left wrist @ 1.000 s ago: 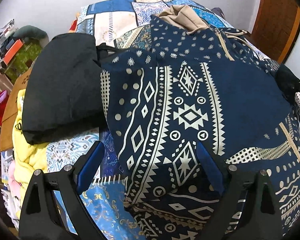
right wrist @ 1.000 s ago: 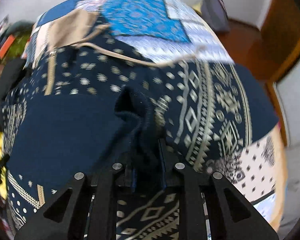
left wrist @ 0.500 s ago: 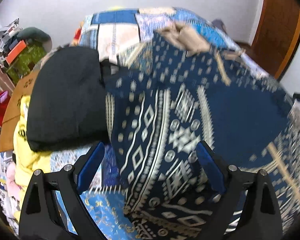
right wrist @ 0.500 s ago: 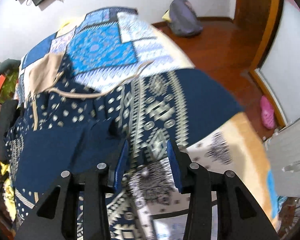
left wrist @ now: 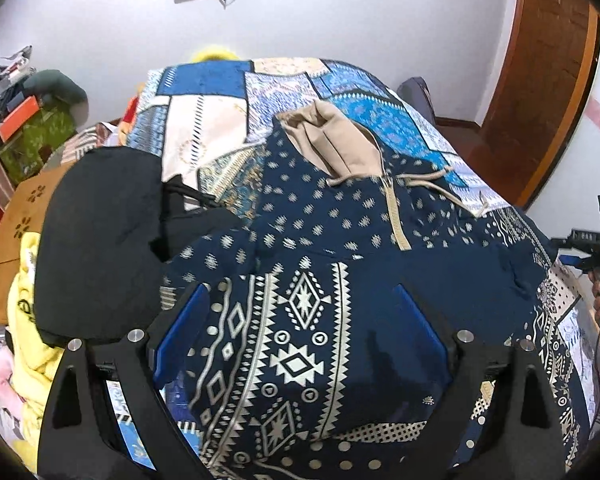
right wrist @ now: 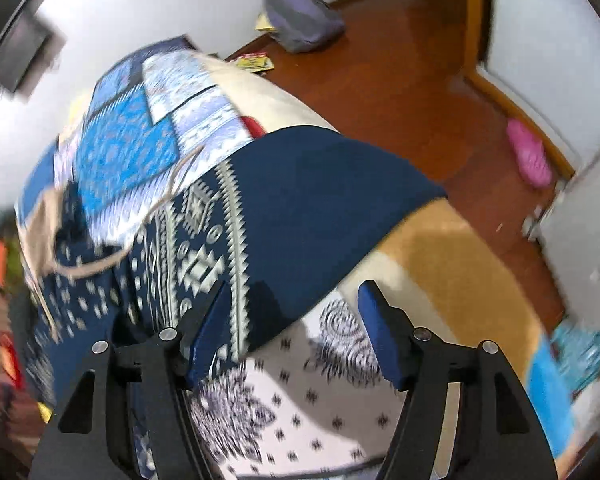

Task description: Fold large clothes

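Observation:
A navy hoodie (left wrist: 340, 264) with cream geometric patterns, a beige hood and drawstrings lies spread on the patchwork bedspread (left wrist: 220, 112). My left gripper (left wrist: 300, 332) hovers open above its folded left sleeve, nothing between the blue pads. In the right wrist view the hoodie's right sleeve (right wrist: 300, 200) lies stretched toward the bed's edge. My right gripper (right wrist: 292, 328) is over the sleeve's lower hem; its jaws are opening and the pads press on nothing. The right gripper also shows small at the far right of the left wrist view (left wrist: 592, 248).
A folded black garment (left wrist: 100, 240) lies left of the hoodie, with yellow clothes (left wrist: 28, 344) beyond it. Clutter sits by the left wall. To the right are wooden floor (right wrist: 400, 80), a grey bag (right wrist: 300, 20), a pink slipper (right wrist: 528, 152) and a door (left wrist: 540, 80).
My right gripper let go of the bunched navy cloth, opened, rolled and swung right to the sleeve by the bed's edge. My left gripper rose a little, staying open.

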Available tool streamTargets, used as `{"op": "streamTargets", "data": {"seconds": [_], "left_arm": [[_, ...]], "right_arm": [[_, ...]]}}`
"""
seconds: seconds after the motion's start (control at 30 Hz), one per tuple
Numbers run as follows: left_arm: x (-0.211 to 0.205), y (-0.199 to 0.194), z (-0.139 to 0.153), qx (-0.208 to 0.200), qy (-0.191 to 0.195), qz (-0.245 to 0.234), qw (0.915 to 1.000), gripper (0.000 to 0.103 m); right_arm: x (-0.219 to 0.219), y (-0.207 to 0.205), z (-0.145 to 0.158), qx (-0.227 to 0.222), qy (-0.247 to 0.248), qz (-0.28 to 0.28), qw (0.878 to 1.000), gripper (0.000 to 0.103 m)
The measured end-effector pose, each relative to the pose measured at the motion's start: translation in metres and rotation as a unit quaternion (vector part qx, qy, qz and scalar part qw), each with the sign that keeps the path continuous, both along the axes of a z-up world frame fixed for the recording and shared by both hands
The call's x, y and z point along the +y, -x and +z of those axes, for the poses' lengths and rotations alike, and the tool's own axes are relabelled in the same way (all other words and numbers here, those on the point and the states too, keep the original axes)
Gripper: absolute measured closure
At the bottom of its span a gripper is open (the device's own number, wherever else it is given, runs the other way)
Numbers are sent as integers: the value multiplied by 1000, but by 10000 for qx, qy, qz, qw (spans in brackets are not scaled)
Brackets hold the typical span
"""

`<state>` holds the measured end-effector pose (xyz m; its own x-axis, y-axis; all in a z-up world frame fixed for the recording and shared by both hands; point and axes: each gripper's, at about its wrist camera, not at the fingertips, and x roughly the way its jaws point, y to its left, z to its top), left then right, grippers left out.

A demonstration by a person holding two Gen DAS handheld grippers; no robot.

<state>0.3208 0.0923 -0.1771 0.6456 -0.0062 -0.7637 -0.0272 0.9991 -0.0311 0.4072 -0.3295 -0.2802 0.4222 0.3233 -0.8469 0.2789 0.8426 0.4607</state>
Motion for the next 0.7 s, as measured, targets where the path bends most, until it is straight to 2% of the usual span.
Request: {"op": "streamTargets", "data": {"seconds": [0.2,0.27,0.37,0.43,0.47,0.5,0.53,0.7], "left_arm": [[-1,-10,-18,216,-58,3,9998,10],[0,-13,-23,290,-56,46,9996,10],[3,-16,-29,368,-5,95,9993,10],[4,-17,-32,418,27,115,9991,10],[4,-17,-33,436,28,128,9990,10],[5,-17,-34,459,19,148,9988,10],[5,-17,-35,479,6,168,9987,10],[6,-13,-30,412,-72,192,9989,10]], "right_arm": [[-13,-30,-19,20,-287,-323,9991,41],[-15,-38,-28,21,-311,-449,9985,45],[-14,-45,-32,16,6,-364,9993,56],[-14,-45,-28,-12,238,-361,9991,74],[-15,-44,-25,-52,368,-338,9987,79],[-15,-44,-21,-99,459,-300,9984,90],[-14,-42,-15,-181,537,-268,9980,94],[-6,-30,26,-724,973,-102,9926,95]]}}
